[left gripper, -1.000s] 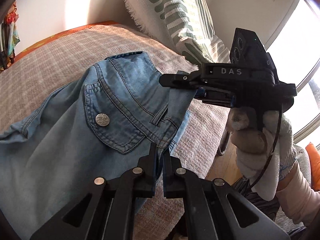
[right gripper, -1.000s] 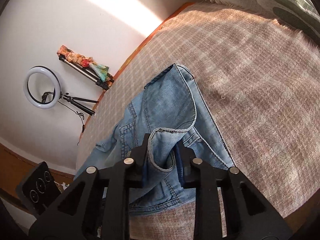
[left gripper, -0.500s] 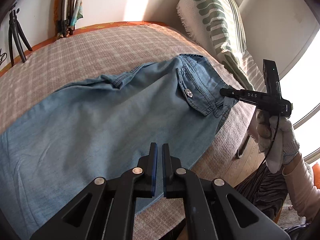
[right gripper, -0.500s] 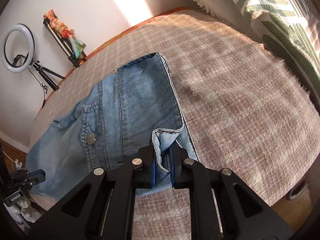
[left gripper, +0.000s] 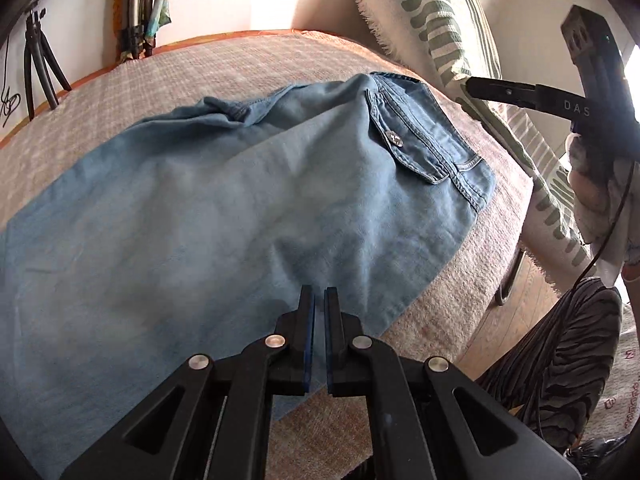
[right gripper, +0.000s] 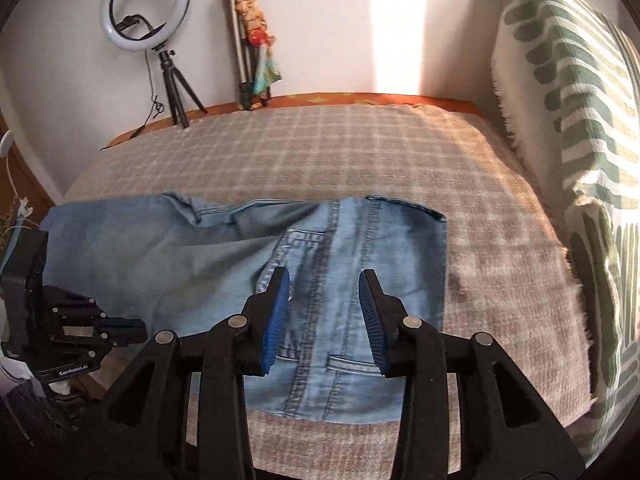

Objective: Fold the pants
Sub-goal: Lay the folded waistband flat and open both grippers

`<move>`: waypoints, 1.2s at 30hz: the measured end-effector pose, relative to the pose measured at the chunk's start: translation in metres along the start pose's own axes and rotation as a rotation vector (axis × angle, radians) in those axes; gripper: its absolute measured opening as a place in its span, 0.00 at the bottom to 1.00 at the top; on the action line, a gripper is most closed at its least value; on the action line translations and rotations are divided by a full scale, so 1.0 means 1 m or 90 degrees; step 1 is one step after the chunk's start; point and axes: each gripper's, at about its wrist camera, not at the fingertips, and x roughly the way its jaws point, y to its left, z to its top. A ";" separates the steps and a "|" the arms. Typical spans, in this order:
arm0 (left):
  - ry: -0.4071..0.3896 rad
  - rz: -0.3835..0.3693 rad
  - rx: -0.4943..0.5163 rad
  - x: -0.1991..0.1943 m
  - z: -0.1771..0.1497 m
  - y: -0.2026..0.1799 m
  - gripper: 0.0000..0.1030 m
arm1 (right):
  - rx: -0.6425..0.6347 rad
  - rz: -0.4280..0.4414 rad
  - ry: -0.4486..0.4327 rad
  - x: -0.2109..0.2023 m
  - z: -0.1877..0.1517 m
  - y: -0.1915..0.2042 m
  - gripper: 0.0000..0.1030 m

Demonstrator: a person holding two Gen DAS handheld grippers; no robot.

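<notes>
Light blue denim pants (left gripper: 224,216) lie spread flat on the checked beige bedcover (left gripper: 256,64), waistband to the right, a buttoned back pocket (left gripper: 404,140) showing. In the right wrist view the pants (right gripper: 224,256) lie across the near half of the bed. My left gripper (left gripper: 319,300) is shut and empty, hovering over the near edge of the leg fabric. My right gripper (right gripper: 324,280) is open and empty, raised above the waistband end. It also shows in the left wrist view (left gripper: 492,88), off the waistband over the pillow.
A green-striped white pillow (right gripper: 576,128) leans at the right end of the bed. A ring light on a tripod (right gripper: 146,4) and a folded tripod (right gripper: 250,40) stand against the far wall. The wooden floor (left gripper: 516,304) lies beyond the near bed edge.
My right gripper let go of the waistband, opened and lifted away. My left gripper released the fabric a second ago and pulled back along the leg. The pants now lie flat.
</notes>
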 end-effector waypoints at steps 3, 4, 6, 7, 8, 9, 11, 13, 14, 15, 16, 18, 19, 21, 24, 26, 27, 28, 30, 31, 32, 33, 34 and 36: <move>-0.024 0.027 0.014 -0.009 0.006 0.003 0.01 | -0.046 0.041 0.032 0.035 0.017 0.027 0.37; -0.022 0.029 0.010 -0.009 0.007 0.007 0.01 | -0.064 0.044 0.049 0.048 0.021 0.035 0.37; -0.014 0.028 0.001 -0.007 0.004 0.017 0.01 | -0.072 0.071 0.086 0.077 0.027 0.047 0.36; -0.007 0.031 -0.002 -0.004 0.002 0.020 0.01 | -0.070 0.086 0.103 0.091 0.030 0.051 0.36; 0.000 0.032 -0.003 -0.002 -0.002 0.022 0.01 | -0.072 0.095 0.118 0.103 0.032 0.055 0.34; 0.007 0.030 -0.006 0.000 -0.005 0.024 0.01 | -0.077 0.102 0.133 0.115 0.033 0.060 0.33; 0.018 0.024 -0.016 0.005 -0.009 0.027 0.01 | -0.097 0.117 0.157 0.134 0.037 0.071 0.32; 0.013 0.019 -0.021 0.005 -0.011 0.029 0.01 | -0.113 0.107 0.160 0.149 0.046 0.078 0.32; 0.013 0.019 -0.016 0.005 -0.011 0.029 0.01 | -0.108 0.095 0.157 0.156 0.053 0.078 0.32; 0.014 0.019 -0.012 0.005 -0.012 0.029 0.01 | -0.101 0.089 0.151 0.162 0.062 0.076 0.32; 0.014 0.016 -0.013 0.005 -0.012 0.030 0.00 | -0.092 0.075 0.140 0.168 0.071 0.076 0.32; 0.014 0.008 -0.023 0.005 -0.013 0.033 0.00 | -0.079 0.041 0.124 0.180 0.085 0.075 0.32; 0.014 0.005 -0.026 0.005 -0.013 0.034 0.00 | -0.074 0.035 0.127 0.186 0.089 0.074 0.32; 0.014 0.005 -0.023 0.005 -0.013 0.034 0.00 | -0.075 0.026 0.136 0.196 0.091 0.074 0.32; 0.014 0.005 -0.021 0.005 -0.014 0.035 0.01 | -0.082 0.016 0.130 0.196 0.088 0.075 0.32; 0.014 0.003 -0.023 0.004 -0.014 0.035 0.01 | -0.058 0.026 0.112 0.184 0.086 0.072 0.32; 0.013 0.003 -0.025 0.004 -0.015 0.035 0.01 | -0.044 0.028 0.101 0.176 0.085 0.068 0.32; 0.014 0.004 -0.027 0.003 -0.015 0.035 0.01 | -0.034 0.028 0.091 0.165 0.083 0.064 0.32; 0.014 0.011 -0.026 0.001 -0.016 0.034 0.01 | -0.026 0.024 0.068 0.142 0.075 0.058 0.32; 0.014 0.017 -0.024 0.000 -0.016 0.034 0.01 | -0.022 0.022 0.064 0.131 0.069 0.054 0.32; 0.012 0.021 -0.022 -0.001 -0.016 0.033 0.01 | -0.019 0.021 0.057 0.119 0.063 0.051 0.32; 0.008 0.028 -0.020 -0.003 -0.016 0.033 0.01 | -0.016 0.017 0.048 0.108 0.056 0.048 0.32; 0.003 0.036 -0.018 -0.005 -0.016 0.032 0.01 | -0.012 0.009 0.040 0.096 0.049 0.046 0.32; -0.010 0.059 -0.014 -0.011 -0.016 0.032 0.01 | -0.007 -0.005 0.020 0.076 0.034 0.042 0.37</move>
